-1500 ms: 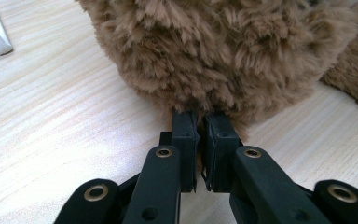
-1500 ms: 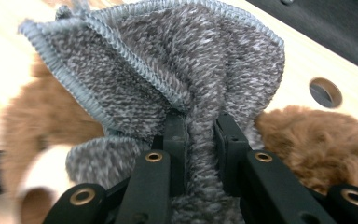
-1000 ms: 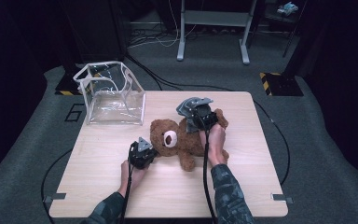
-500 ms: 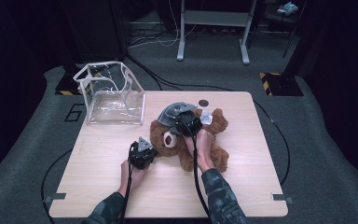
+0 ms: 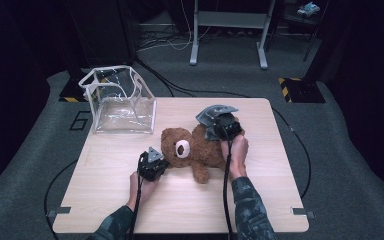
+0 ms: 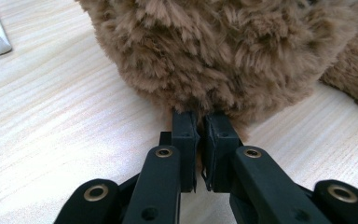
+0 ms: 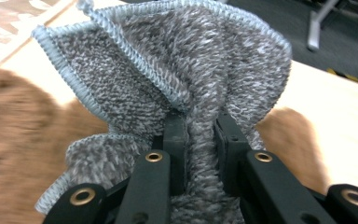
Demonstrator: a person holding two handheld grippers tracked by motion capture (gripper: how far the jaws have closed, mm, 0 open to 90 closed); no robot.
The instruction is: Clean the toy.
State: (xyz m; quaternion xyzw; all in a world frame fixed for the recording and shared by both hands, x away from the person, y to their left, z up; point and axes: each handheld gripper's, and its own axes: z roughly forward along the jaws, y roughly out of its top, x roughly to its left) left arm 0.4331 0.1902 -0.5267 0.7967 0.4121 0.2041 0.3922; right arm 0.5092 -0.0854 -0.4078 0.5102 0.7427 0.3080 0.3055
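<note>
Left to right across the table (image 5: 105, 200).

Left gripper (image 5: 152, 165): sits at the head end of the teddy bear (image 5: 195, 150), its fingers (image 6: 185, 135) drawn nearly together and buried in the fur at the bottom edge of the head, so I read it as pinching a tuft of plush (the pinch itself is hidden in the pile).

Bear: lies on its back mid-table, long axis running left to right, head toward the left gripper, body and legs toward the right one.

Right gripper (image 5: 225, 127): poised over the bear's body, fingers (image 7: 175, 135) clamped on a fold of the grey knitted cloth (image 7: 177, 70), which bunches up ahead of the tips.

Key relation: the cloth hangs directly above the torso, just right of the head, so the right hand is the nearer one for laying it on. The clear bag (image 5: 120, 102) stands well apart at the far left corner.
</note>
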